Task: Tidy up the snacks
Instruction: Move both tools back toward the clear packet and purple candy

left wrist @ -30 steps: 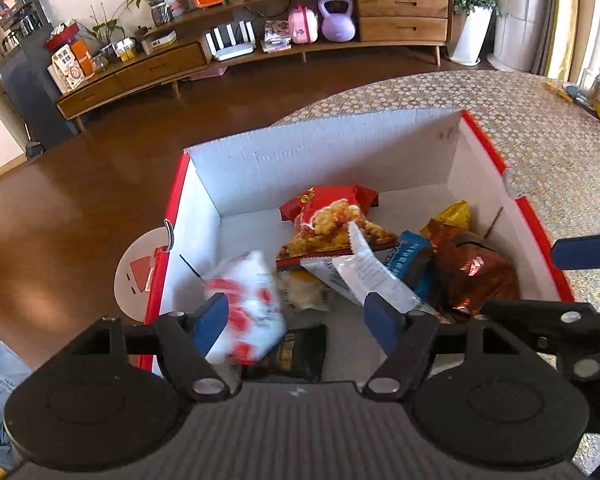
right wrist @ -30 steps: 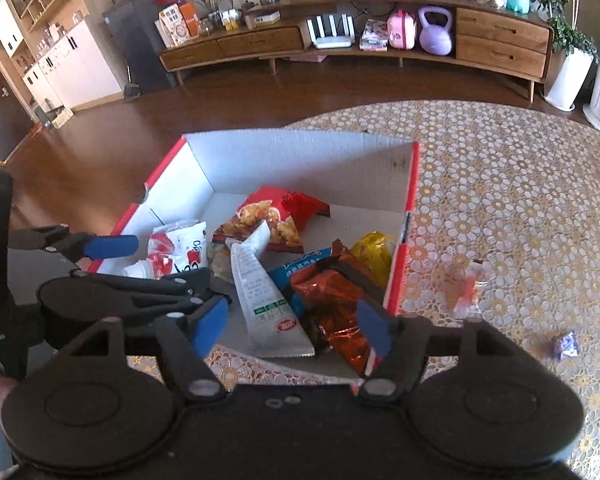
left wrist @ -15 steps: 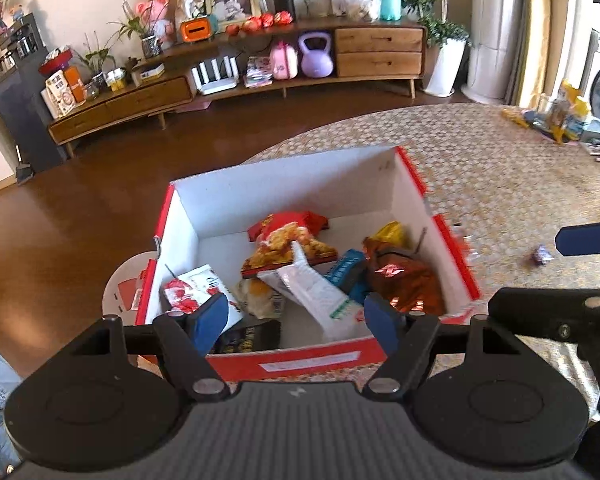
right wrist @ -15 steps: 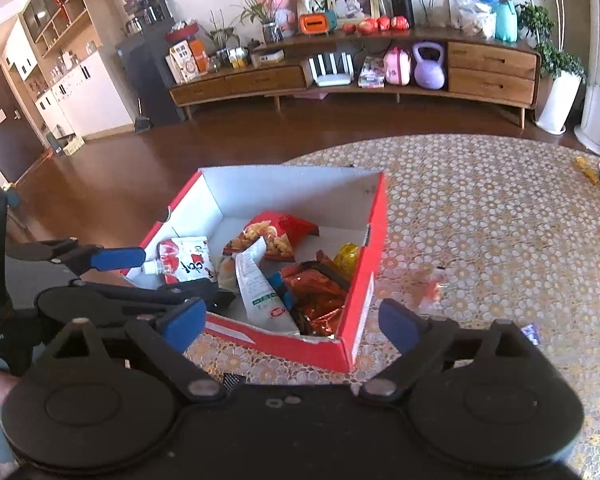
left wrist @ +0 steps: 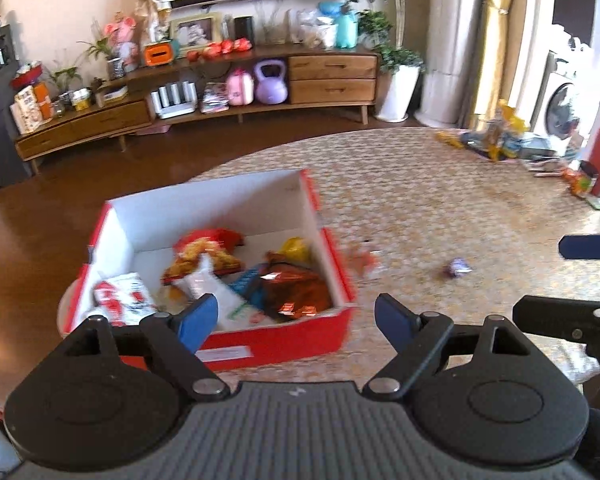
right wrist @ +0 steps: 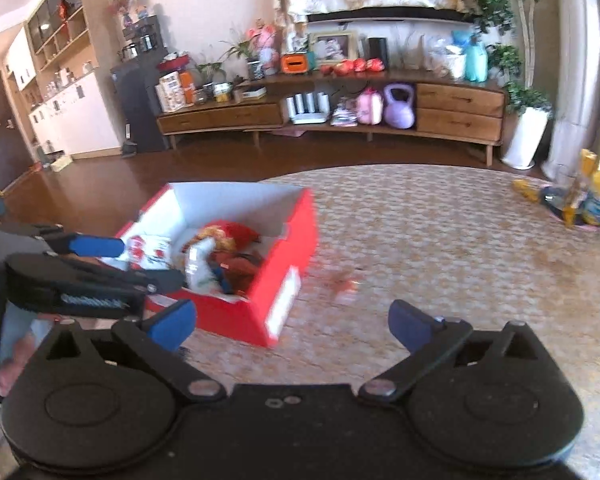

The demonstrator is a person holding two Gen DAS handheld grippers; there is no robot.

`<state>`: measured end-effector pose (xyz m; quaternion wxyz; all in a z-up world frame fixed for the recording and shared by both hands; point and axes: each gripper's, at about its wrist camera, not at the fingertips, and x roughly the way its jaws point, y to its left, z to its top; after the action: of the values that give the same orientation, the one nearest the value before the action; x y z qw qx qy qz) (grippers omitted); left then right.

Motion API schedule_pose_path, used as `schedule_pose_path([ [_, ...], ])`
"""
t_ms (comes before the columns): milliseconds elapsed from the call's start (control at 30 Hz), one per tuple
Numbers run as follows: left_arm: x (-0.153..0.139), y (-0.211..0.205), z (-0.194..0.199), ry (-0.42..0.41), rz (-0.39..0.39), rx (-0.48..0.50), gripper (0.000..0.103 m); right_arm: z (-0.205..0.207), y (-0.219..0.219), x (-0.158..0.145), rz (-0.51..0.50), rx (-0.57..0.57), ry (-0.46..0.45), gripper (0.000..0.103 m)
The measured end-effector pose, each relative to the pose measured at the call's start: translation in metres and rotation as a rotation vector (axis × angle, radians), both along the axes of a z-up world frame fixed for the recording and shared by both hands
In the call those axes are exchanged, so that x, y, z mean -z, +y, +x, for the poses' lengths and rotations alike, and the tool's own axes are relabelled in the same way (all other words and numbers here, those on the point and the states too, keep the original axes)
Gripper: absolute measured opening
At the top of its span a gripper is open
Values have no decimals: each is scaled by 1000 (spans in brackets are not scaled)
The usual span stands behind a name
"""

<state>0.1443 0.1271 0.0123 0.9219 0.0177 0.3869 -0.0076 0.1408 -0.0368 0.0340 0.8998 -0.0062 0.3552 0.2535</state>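
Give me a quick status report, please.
Both hand-held grippers, left and right, open, empty, jaws just widened. Snacks in red box. Two candies loose on table. Nothing blocking.

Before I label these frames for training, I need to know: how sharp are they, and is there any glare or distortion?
Left wrist view: motion smear on the red box and its snacks, fisheye bending at the edges, window glare at right. Right wrist view: the box and the small wrapper on the tablecloth are smeared, the left gripper looms dark, daylight blows out the right edge.
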Motion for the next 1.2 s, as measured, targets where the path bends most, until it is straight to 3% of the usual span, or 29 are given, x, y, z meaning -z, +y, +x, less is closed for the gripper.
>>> schedule_pose_path([
  [367,30,-64,28,26,-38,37,86,0,-70,42,-28,99,21,103],
  [767,83,-104,107,69,0,-60,86,34,-98,91,-27,131,76,101],
  [833,93,-110,116,67,43,-85,86,42,-97,100,-37,127,82,99],
  [1000,113,-116,138,79,42,-84,86,66,-95,121,-65,126,104,89],
  [1100,119,-123,150,59,105,-89,85,80,-92,131,-82,117,114,84],
  [1200,121,-128,156,32,118,-64,82,96,-87,141,-103,104,116,76],
])
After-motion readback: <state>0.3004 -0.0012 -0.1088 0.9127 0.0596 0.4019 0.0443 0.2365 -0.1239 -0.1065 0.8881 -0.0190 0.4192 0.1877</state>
